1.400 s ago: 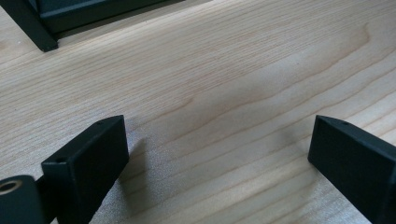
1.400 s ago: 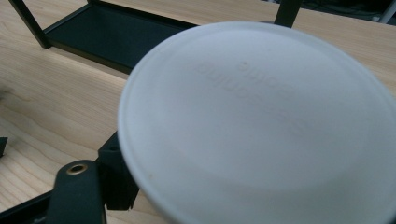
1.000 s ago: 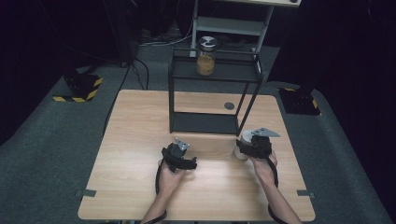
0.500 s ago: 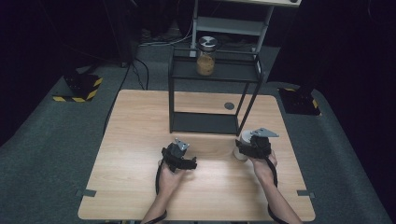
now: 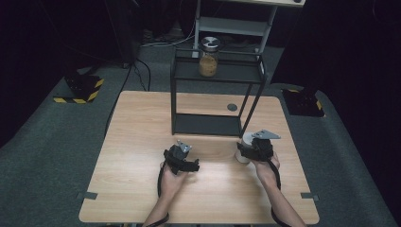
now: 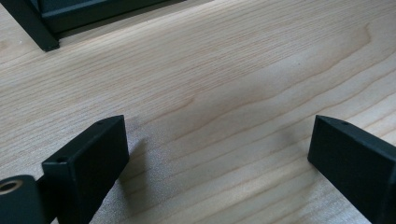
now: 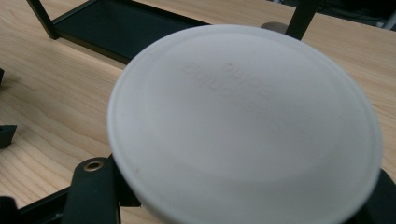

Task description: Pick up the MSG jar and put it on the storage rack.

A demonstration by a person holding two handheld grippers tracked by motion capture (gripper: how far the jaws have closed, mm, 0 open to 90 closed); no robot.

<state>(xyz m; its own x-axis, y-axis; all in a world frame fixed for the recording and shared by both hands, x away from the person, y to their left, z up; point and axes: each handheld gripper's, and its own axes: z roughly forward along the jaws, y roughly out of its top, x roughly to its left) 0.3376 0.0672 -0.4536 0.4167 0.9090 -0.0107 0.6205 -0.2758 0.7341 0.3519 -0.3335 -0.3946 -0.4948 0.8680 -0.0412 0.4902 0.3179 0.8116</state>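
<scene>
A white round container (image 7: 243, 121) with a faintly embossed lid sits between the jaws of my right gripper (image 7: 243, 200), which is shut on it. In the high view this white container (image 5: 244, 146) stands on the wooden table (image 5: 137, 132), just in front of the black rack's right front leg, with my right gripper (image 5: 247, 151) around it. To its left, my left gripper (image 5: 190, 165) rests low over the table. Its jaws stand wide apart over bare wood, so the left gripper (image 6: 219, 154) is open and holds nothing.
A black metal two-level rack (image 5: 208, 125) stands at the table's back middle. A glass jar (image 5: 208, 59) with brown contents and a metal lid is on its top shelf. A small dark round hole (image 5: 231, 107) marks the tabletop behind the rack.
</scene>
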